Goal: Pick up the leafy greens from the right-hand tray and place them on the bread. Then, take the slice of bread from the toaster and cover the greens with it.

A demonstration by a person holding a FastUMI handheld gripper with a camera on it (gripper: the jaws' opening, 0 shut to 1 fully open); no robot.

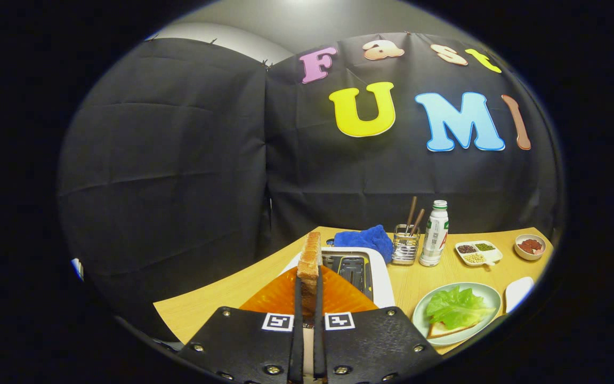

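My gripper (pixel 307 290) is shut on a toasted slice of bread (pixel 310 261), which stands on edge between the two fingers and is held up above the table. Just beyond and below it sits the white toaster (pixel 381 277) with its dark slots facing up. To the right of the fingers a pale green plate (pixel 491 293) holds another bread slice (pixel 443 329) with the leafy greens (pixel 456 308) lying on top of it.
An orange ribbed tray (pixel 339 296) lies under the held slice. Behind the toaster are a blue cloth (pixel 365 238), a metal holder with chopsticks (pixel 406 245), a white bottle (pixel 435 233), a divided dish of grains (pixel 477 253) and a small bowl (pixel 530 246). A white object (pixel 517 292) lies right of the plate.
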